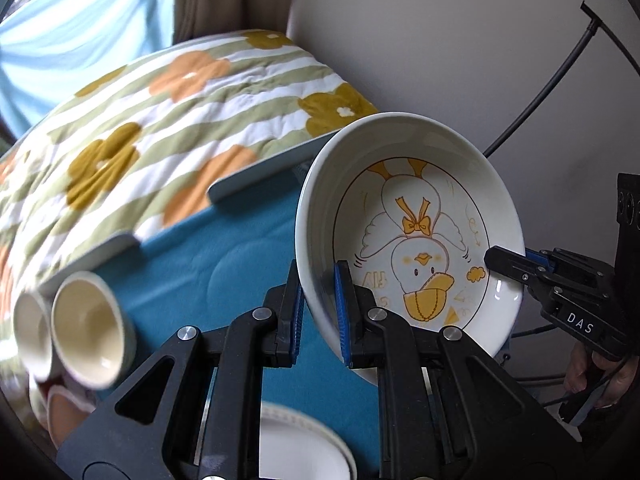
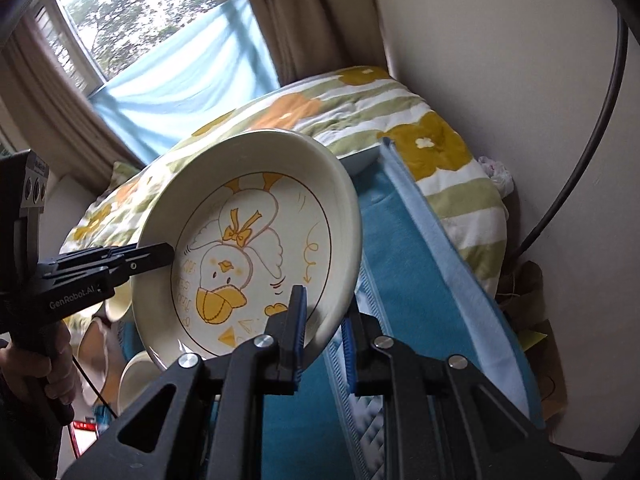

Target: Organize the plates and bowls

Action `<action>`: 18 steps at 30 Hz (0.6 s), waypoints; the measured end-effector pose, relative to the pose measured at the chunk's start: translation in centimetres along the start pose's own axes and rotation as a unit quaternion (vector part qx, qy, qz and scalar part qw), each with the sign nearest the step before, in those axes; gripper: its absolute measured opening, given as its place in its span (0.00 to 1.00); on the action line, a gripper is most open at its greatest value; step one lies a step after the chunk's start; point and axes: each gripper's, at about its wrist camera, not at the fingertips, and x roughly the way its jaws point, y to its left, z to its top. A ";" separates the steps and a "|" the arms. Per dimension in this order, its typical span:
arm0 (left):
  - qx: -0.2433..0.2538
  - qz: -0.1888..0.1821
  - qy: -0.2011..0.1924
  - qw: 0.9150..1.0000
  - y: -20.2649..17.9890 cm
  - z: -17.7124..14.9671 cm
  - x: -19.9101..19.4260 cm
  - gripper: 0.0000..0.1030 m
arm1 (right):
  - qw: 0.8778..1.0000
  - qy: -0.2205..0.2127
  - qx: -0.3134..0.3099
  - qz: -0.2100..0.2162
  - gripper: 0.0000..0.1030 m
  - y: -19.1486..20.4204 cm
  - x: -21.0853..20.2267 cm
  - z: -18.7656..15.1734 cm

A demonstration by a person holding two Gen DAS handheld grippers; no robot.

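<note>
Got the duck plate (image 1: 416, 236) up in the air over the bed (image 1: 224, 272), tipped on edge. My left gripper (image 1: 320, 312) is clamped on its rim at 7 o'clock, right gripper (image 2: 324, 344) clamped on the opposite rim at 5 o'clock. Two cups (image 1: 86, 328) lie at 8 o'clock. Readable labels: "DAS" and "GenRobot.AI".
</note>
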 end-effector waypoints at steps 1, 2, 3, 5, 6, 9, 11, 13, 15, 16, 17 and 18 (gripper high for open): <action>-0.012 0.005 0.000 1.000 0.3 -1.5 -1.1 0.12 | 1.000 0.001 -0.005 0.002 0.15 0.7 -0.4 -0.6; -0.022 0.009 0.000 1.000 0.6 -2.5 -1.7 0.12 | 1.000 0.004 -0.014 0.003 0.15 1.5 -0.8 -1.4; -0.039 0.015 0.002 0.999 1.0 -4.1 -2.6 0.12 | 1.000 0.011 -0.026 0.005 0.15 2.6 -1.1 -2.3; -0.058 0.022 0.005 0.998 1.8 -6.6 -3.6 0.12 | 0.999 0.024 -0.037 0.012 0.15 4.0 -1.2 -3.9; -0.070 0.026 0.009 0.997 2.3 -8.4 -4.3 0.12 | 0.998 0.034 -0.042 0.018 0.15 4.7 -1.0 -4.8; -0.094 0.037 0.022 0.995 3.5 -11.9 -5.3 0.12 | 0.996 0.057 -0.057 0.029 0.14 6.3 -0.3 -7.0; -0.111 0.048 0.028 0.992 4.3 -14.1 -5.7 0.12 | 0.995 0.068 -0.069 0.038 0.14 7.3 0.6 -8.0; -0.129 0.057 0.035 0.989 5.2 -16.1 -6.0 0.12 | 0.993 0.079 -0.078 0.047 0.14 8.0 1.5 -8.8; -0.148 0.065 0.039 0.986 6.1 -17.7 -6.0 0.12 | 0.990 0.090 -0.088 0.056 0.14 8.9 2.6 -9.5; -0.154 0.068 0.040 0.985 6.4 -18.2 -5.9 0.12 | 0.989 0.095 -0.096 0.059 0.14 9.3 3.0 -9.7; -0.161 0.070 0.040 0.984 6.7 -18.7 -5.9 0.12 | 0.988 0.098 -0.104 0.061 0.14 9.6 3.4 -9.9; -0.171 0.073 0.039 0.982 7.2 -19.2 -5.8 0.13 | 0.986 0.102 -0.116 0.064 0.14 9.9 4.0 -10.0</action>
